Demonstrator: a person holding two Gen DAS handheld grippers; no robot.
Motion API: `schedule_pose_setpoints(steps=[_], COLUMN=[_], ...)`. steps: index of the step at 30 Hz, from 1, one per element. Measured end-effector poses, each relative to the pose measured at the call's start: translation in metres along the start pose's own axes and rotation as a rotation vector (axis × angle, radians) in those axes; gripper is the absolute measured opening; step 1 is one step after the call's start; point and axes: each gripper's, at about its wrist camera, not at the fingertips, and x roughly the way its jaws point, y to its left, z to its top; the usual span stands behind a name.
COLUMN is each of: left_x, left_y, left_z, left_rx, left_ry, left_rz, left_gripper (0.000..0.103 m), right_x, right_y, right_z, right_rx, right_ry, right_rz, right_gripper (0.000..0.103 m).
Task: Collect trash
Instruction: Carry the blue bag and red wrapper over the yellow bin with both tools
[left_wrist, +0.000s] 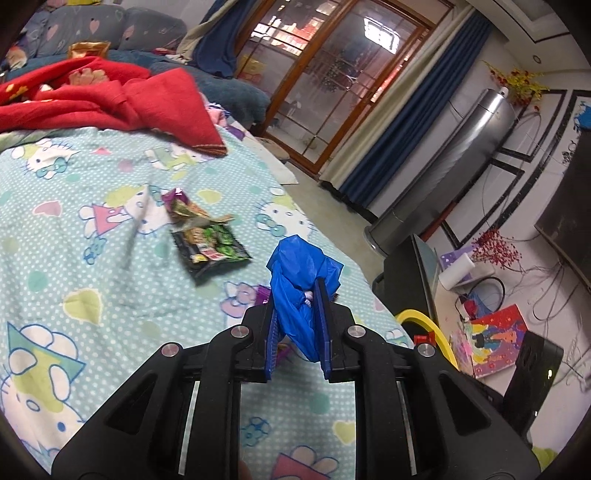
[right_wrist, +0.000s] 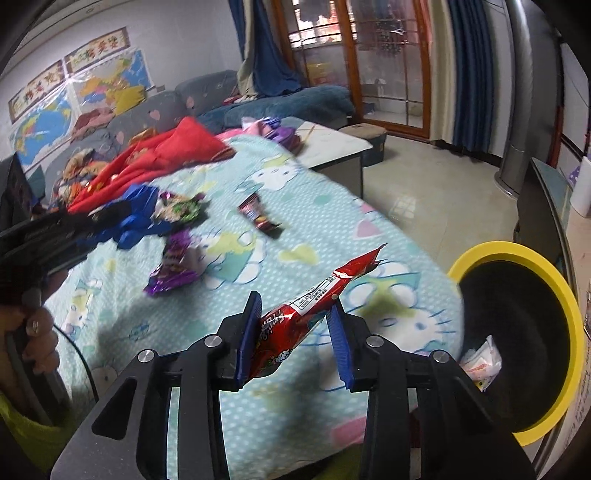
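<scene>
My left gripper (left_wrist: 297, 291) is shut on a crumpled blue plastic bag (left_wrist: 301, 258), lifted above the bedsheet (left_wrist: 92, 221). In the right wrist view that gripper (right_wrist: 110, 218) and its blue bag (right_wrist: 142, 206) show blurred at the left. A long red snack wrapper (right_wrist: 354, 267) sits in my right gripper (right_wrist: 294, 303), which is shut on it and holds it slanted over the sheet. Loose on the bed lie a green-and-black packet (left_wrist: 210, 251), a crumpled wrapper (left_wrist: 181, 205) behind it, a purple wrapper (right_wrist: 173, 266) and a dark red packet (right_wrist: 258, 216).
A black bin with a yellow rim (right_wrist: 569, 295) stands by the bed's right edge, a white wrapper (right_wrist: 480, 363) inside; its rim (left_wrist: 424, 325) peeks into the left wrist view. A red blanket (left_wrist: 110, 99) lies at the far end. A person's hand (right_wrist: 37, 332) holds the left tool.
</scene>
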Motion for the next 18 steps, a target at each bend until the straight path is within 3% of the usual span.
schedule_pose_setpoints(steps=[18], left_x=[0.006], left_y=[-0.058], left_z=[-0.025], left_rx=[0.132], left_ry=[0.05], left_rz=[-0.095], left_gripper=[0.012], right_x=[-0.029], right_y=[-0.061], right_z=[0.019], right_rx=[0.111], right_ry=[-0.092], right_rz=[-0.102], right_gripper=[0.034])
